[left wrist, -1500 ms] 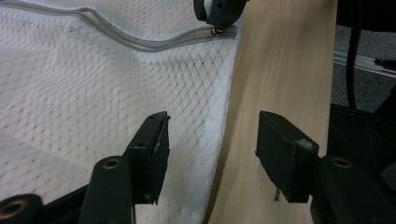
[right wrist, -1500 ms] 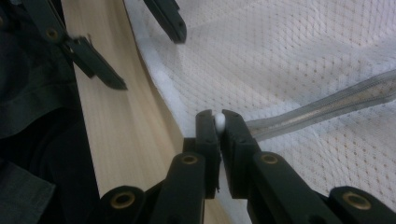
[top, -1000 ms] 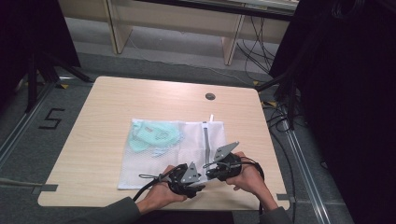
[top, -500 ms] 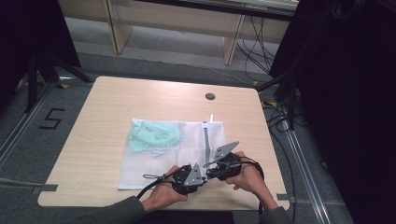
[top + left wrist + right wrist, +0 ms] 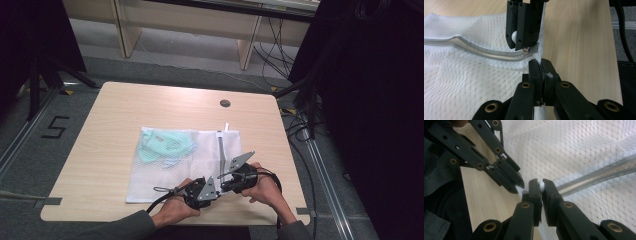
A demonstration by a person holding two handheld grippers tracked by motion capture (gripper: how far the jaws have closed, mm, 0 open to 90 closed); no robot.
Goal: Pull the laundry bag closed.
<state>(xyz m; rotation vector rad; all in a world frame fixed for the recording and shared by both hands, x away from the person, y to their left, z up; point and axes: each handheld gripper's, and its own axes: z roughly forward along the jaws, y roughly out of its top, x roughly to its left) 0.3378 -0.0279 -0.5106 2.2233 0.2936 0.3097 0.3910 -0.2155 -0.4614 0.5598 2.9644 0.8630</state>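
Both grippers work at the near right corner of the white mesh laundry bag (image 5: 185,165), which lies flat on the wooden table (image 5: 120,107) at lower centre of the high view. Left gripper (image 5: 541,65) has just been closing and now pinches the bag's corner fabric between its jaws, likely to anchor it. Right gripper (image 5: 541,185) is clamped narrow on the white zipper pull (image 5: 541,186), at the end of the zipper (image 5: 474,48), probably so the 2 can pull against each other. Pale green cloth (image 5: 165,145) sits inside the bag.
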